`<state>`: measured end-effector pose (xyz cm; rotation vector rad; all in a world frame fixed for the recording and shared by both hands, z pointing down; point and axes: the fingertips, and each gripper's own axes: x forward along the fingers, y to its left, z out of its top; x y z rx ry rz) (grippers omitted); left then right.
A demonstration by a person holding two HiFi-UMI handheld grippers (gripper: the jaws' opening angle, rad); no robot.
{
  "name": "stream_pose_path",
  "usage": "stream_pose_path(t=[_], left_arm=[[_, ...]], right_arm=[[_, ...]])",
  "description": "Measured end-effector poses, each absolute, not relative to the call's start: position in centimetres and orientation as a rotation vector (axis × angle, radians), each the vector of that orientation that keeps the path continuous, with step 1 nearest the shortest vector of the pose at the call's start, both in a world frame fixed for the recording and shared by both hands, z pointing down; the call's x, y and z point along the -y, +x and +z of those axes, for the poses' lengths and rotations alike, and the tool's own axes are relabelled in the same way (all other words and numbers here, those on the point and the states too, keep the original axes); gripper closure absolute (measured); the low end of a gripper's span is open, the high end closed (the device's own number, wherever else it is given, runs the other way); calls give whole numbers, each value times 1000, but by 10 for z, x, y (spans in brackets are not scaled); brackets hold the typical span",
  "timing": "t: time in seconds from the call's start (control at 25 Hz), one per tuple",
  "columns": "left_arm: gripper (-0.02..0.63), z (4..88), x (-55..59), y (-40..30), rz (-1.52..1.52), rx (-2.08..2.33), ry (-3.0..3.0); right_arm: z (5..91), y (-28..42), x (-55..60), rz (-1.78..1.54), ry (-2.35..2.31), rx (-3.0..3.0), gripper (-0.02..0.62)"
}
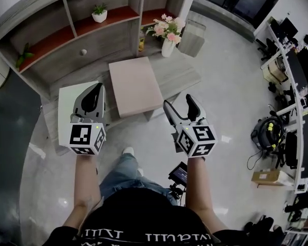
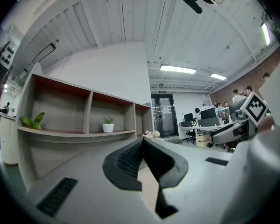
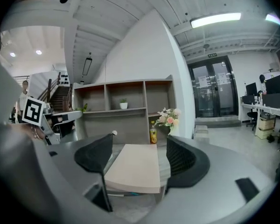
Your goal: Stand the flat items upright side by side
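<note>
A pale pink flat board (image 1: 136, 86) lies flat on the grey low platform (image 1: 178, 75) in front of the shelf unit. A white flat panel (image 1: 65, 100) lies to its left, partly covered by my left gripper (image 1: 97, 89), whose jaws are shut with nothing between them. In the left gripper view the left gripper (image 2: 143, 141) points at the shelves. My right gripper (image 1: 178, 102) is open, hovering just right of the pink board's near corner. In the right gripper view the pink board (image 3: 133, 168) shows between the jaws of the right gripper (image 3: 138, 147), apart from them.
A wooden shelf unit (image 1: 66, 40) stands behind the platform with a small potted plant (image 1: 99, 13), a yellow bottle (image 1: 141, 41) and a vase of flowers (image 1: 167, 34). Desks with office gear (image 1: 292, 86) line the right side. A person's legs (image 1: 120, 170) are below.
</note>
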<state>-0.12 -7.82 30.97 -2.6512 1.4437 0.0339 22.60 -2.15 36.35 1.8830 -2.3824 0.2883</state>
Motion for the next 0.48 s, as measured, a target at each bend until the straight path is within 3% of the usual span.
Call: stream_pose_path(t=[0.48], left_arm=[[594, 350, 206, -6, -47, -1460, -2721]], right_arm=[[443, 233, 153, 516, 1800, 2252, 224]])
